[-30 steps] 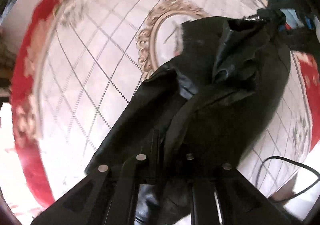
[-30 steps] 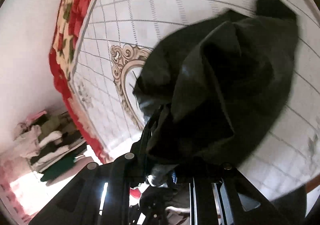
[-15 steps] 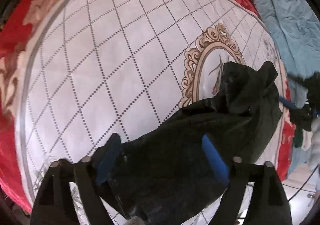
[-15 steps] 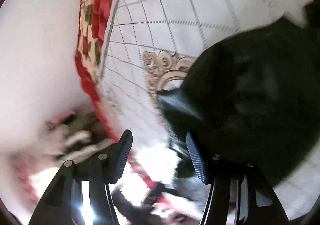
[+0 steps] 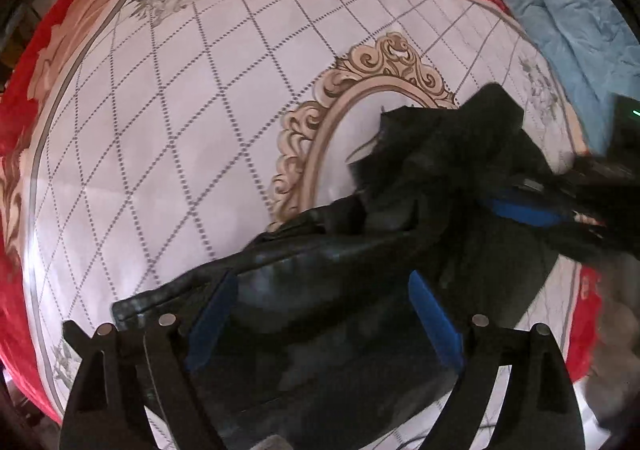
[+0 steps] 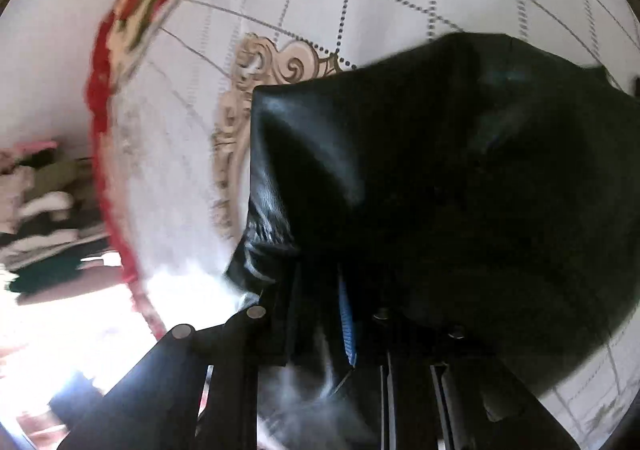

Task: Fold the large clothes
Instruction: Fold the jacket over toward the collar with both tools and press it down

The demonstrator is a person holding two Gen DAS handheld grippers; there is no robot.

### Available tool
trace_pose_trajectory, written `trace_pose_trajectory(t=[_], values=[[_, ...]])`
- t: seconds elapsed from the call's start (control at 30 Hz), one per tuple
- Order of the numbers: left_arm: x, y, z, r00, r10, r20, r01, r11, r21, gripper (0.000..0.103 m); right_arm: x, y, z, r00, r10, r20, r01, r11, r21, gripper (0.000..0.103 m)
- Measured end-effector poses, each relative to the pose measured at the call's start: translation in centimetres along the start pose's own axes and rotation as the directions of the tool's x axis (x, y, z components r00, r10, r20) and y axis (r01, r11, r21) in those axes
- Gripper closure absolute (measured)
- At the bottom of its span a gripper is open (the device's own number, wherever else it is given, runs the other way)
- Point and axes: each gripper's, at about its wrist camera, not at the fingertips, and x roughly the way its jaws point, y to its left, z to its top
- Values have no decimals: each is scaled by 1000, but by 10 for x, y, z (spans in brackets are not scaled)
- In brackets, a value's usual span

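The left gripper (image 5: pixel 322 320) points straight down, jaws spread over the black jacket (image 5: pixel 400 250) heaped mid-bedspread (image 5: pixel 160 130), while the tilted right gripper (image 6: pixel 320 310) is closing, pinching jacket fabric.

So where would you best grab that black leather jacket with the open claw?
Probably the stitched hem edge of the black leather jacket, coming straight down from above. It lies flat and thin on the quilt, near the open left claw; the middle is bunched.
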Motion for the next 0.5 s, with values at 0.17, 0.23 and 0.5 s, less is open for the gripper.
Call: trace_pose_trajectory(t=[0.17, 0.23, 0.5], values=[[40, 7, 16, 997, 55, -59, -62, 991, -120, 8, -57, -25, -9, 996, -78, 54, 80, 996, -47, 81], [46, 18, 17, 998, 12, -69, -24, 985, -169, 6, -63, -22, -3, 994, -84, 63, 89, 993, -82, 81], [37, 35, 15, 997, -18, -82, 2, 982, -186, 2, 7, 9, 61, 969, -246, 35, 245, 921, -302, 83]])
